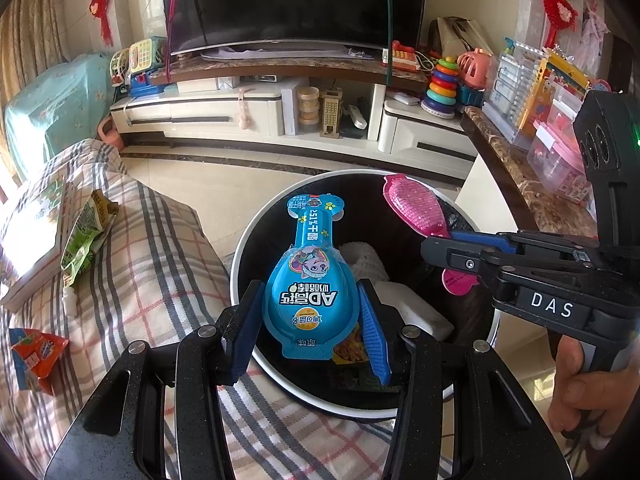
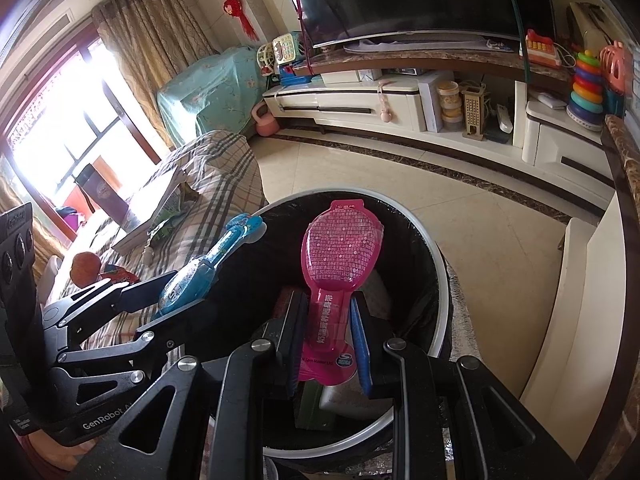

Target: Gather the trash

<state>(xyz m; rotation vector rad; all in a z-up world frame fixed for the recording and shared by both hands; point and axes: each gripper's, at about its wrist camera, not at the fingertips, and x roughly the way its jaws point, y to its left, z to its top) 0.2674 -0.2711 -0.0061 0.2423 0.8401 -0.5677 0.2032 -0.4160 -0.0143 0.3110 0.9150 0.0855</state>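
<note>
Above the round, black-lined trash bin [image 1: 256, 232], the left claw [image 1: 310, 316] pinches a glossy blue spoon-shaped packet [image 1: 310, 280] printed "AD"; the "DAS"-marked right claw [image 2: 326, 332] pinches a pink one [image 2: 340, 248].

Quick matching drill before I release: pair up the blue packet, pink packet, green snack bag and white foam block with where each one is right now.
Things:
1. blue packet
2. pink packet
3. green snack bag
4. white foam block

Places:
A. lying inside the bin
B. clamped in the right gripper, over the bin
C. on the plaid cover, left of the bin
D. clamped in the left gripper, over the bin

Pairs: 1-D, 2-B, 3-C, 4-A
</note>
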